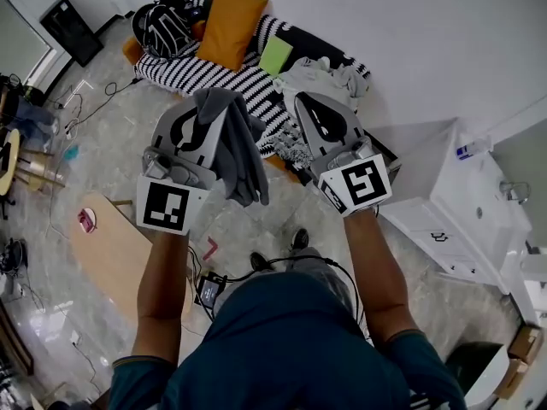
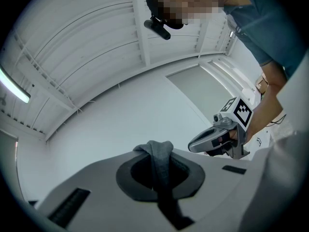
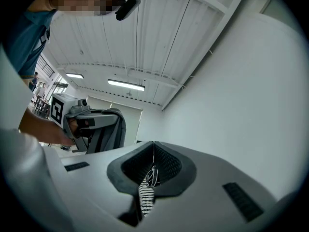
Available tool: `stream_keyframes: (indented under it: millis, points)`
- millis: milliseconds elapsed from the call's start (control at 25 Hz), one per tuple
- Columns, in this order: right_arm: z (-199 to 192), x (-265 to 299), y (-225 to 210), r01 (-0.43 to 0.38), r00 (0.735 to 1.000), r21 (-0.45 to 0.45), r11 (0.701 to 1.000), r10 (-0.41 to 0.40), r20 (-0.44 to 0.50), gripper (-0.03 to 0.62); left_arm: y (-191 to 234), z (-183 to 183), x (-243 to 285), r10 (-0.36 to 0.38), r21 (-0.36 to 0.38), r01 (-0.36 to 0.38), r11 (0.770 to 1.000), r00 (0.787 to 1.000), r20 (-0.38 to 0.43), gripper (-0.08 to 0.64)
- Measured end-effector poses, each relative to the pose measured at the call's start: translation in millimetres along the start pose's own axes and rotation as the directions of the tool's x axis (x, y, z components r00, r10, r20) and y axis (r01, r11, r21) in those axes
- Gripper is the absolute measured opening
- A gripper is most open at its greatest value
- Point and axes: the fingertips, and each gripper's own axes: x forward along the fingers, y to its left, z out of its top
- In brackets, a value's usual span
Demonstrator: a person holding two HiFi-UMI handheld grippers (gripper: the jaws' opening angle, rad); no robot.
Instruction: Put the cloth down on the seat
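Observation:
Both grippers are held up in front of me, jaws pointing at the ceiling. My left gripper (image 1: 198,101) (image 2: 155,146) is shut on a grey cloth (image 1: 238,148) (image 2: 159,161), which hangs in folds down its right side. My right gripper (image 1: 302,101) (image 3: 153,144) is shut on a strip of black-and-white striped cloth (image 3: 146,195) deep between its jaws. The seat, a sofa with a striped cover (image 1: 248,79), lies below and beyond the grippers. Each gripper shows in the other's view: the right gripper (image 2: 219,137), and the left gripper with the grey cloth (image 3: 99,129).
On the sofa lie an orange cushion (image 1: 229,28), a green item (image 1: 275,55), a black-and-white bundle (image 1: 167,26) and pale clothes (image 1: 329,77). A white cabinet (image 1: 444,203) stands at the right, a wooden table (image 1: 111,246) at the left. Cables run over the floor (image 1: 94,101).

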Motion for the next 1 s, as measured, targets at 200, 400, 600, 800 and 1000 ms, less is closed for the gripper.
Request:
stream_keyframes:
  millis: [200,400,600,800,1000]
  points:
    - [-20.8,16.5,-36.4,-0.008,1.0,0.012,1.0,0.008,0.001,0.014,12.4,-19.0,37.4,0.032,-0.017,-0.032,0.999,0.999,-0.007,0.003]
    - [-40.0,41.9,-76.6,-0.04,0.999,0.036,0.999,0.04,-0.002,0.014,23.5,-36.8,75.5,0.059,-0.017,-0.059,0.998,0.997,-0.041,0.003]
    - [-55.0,65.6,-109.3,-0.071,0.997,0.037,0.997,0.071,0.004,0.014,39.5,-50.3,110.8,0.106,-0.023,-0.106,0.994,0.994,-0.03,0.003]
    - [-65.3,79.3,-135.2,-0.1,0.995,0.046,0.994,0.1,0.007,0.014,44.3,-57.1,139.7,0.127,-0.014,-0.128,0.992,0.991,-0.041,0.003]
    - [-70.9,90.8,-159.4,-0.117,0.993,0.061,0.991,0.116,0.027,0.014,46.6,-53.8,163.2,0.14,0.016,-0.14,0.99,0.989,-0.042,0.003]
